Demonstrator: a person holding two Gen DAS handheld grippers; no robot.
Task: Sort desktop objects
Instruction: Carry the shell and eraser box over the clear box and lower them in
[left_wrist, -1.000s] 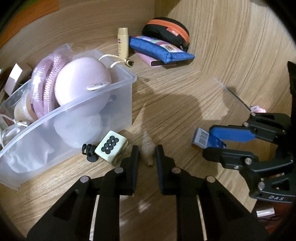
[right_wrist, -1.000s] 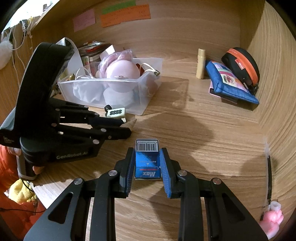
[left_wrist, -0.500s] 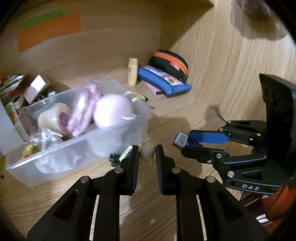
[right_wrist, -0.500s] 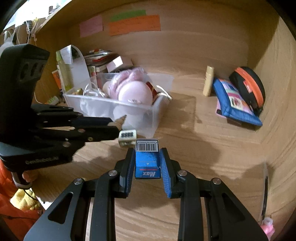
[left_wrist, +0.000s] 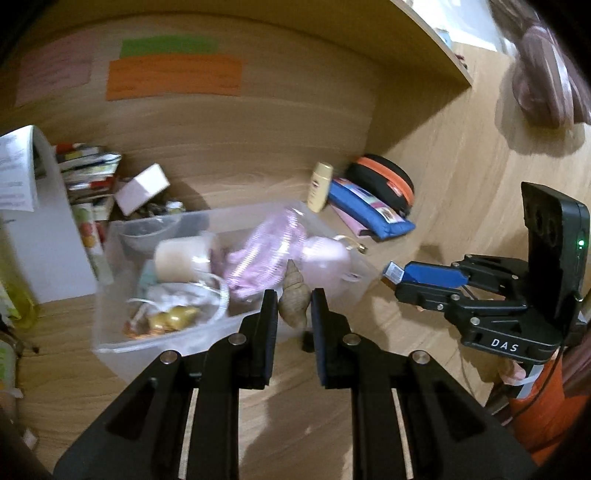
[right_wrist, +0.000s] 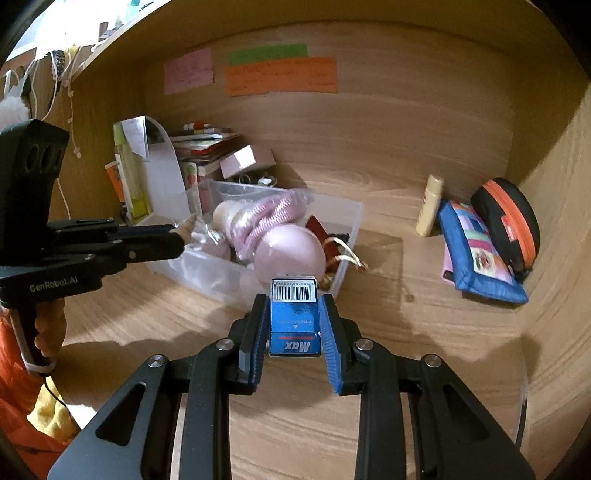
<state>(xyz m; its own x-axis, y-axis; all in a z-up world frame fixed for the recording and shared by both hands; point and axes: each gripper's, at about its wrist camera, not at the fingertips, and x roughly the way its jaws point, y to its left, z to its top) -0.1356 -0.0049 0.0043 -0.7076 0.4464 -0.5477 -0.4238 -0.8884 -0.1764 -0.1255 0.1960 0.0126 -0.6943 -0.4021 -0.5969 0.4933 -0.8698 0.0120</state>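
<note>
My left gripper (left_wrist: 293, 306) is shut on a tan spiral seashell (left_wrist: 294, 295) and holds it in the air at the near edge of the clear plastic bin (left_wrist: 110, 343). The shell's tip shows in the right wrist view (right_wrist: 190, 220), over the bin's left end. My right gripper (right_wrist: 293, 314) is shut on a small blue box (right_wrist: 294, 321) with a barcode label, held above the desk just in front of the bin (right_wrist: 351, 218). It also shows in the left wrist view (left_wrist: 428, 275), to the right of the bin.
The bin holds a pink ball (right_wrist: 290, 254), a pink bagged item (left_wrist: 258, 254) and other small things. A cream bottle (right_wrist: 428, 210), a blue pouch (right_wrist: 476, 251) and a black-orange case (right_wrist: 509, 221) lie at the back right. Books and a white holder (right_wrist: 162, 173) stand at the back left.
Both grippers have risen from the desk with their objects. The left one lifted the shell from beside the die up to the bin's rim. The right one moved closer to the bin.
</note>
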